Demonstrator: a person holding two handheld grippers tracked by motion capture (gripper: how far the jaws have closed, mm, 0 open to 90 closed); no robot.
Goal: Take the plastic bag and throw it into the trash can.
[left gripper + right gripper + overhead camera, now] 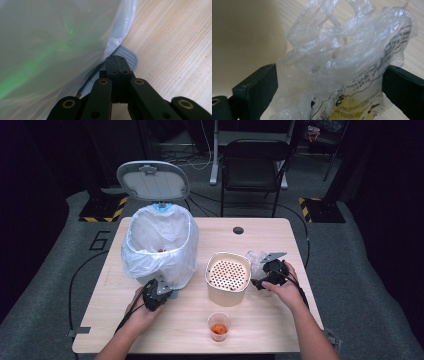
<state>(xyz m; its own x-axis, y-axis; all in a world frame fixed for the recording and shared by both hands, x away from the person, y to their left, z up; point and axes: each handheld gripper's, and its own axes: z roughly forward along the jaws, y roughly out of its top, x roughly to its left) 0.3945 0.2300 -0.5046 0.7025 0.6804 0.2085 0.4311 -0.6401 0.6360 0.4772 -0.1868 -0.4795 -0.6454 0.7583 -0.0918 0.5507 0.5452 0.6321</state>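
Observation:
A grey pedal bin (160, 251) lined with a clear bag stands at the table's left, its lid (153, 181) raised. My left gripper (169, 293) is shut, its joined tips (117, 60) pressing down on the bin's ribbed grey pedal (129, 55) beside the liner (50, 45). At the right, my right gripper (261, 273) stands open with a crumpled clear plastic bag (256, 259) between its jaws. In the right gripper view the printed bag (342, 62) bulges between the wide-set jaws of that gripper (328, 92).
A cream container (228, 276) with a perforated insert stands mid-table, close to the left of the bag; its wall (242, 32) is near my right gripper. A small clear cup (219, 326) with orange contents sits near the front edge. A chair (252, 170) stands beyond the wooden table (280, 320).

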